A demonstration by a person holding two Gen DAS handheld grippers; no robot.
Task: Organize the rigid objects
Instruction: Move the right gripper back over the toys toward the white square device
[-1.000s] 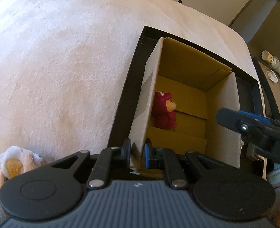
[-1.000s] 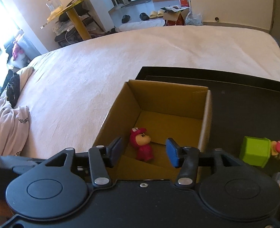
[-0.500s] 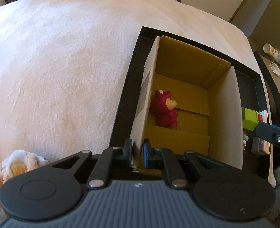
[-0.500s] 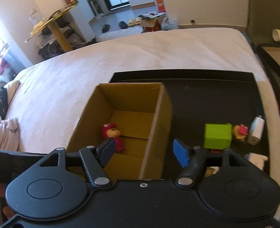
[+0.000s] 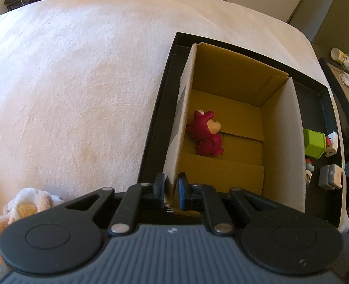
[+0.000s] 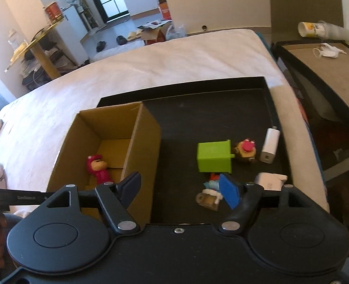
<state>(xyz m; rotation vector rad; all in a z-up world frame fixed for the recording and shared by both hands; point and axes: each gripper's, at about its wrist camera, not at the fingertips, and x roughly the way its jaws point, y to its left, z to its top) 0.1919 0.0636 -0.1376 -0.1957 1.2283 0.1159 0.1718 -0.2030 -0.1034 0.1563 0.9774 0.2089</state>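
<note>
A cardboard box (image 5: 280, 142) (image 6: 141, 137) stands on the left part of a black tray (image 5: 157, 127) (image 6: 209, 118). A red bear figure (image 5: 206, 133) (image 6: 98, 168) lies inside it. My left gripper (image 5: 172, 190) is shut on the box's near left wall. My right gripper (image 6: 181, 187) is open and empty, above the tray to the right of the box. On the tray lie a green cube (image 6: 214, 156) (image 5: 314, 143), a brown and red figure (image 6: 245, 150), a blue and white figure (image 6: 209, 193), a white charger (image 6: 270, 145) and a white block (image 6: 269, 180).
The tray lies on a bed with a pale pink cover (image 5: 68, 82). A dark side table (image 6: 328, 71) with a cup (image 6: 309, 28) stands to the right. A plush towel (image 5: 25, 206) lies at the near left.
My right gripper has swung right, from over the box to over the loose toys on the tray. My left gripper keeps its hold on the box wall.
</note>
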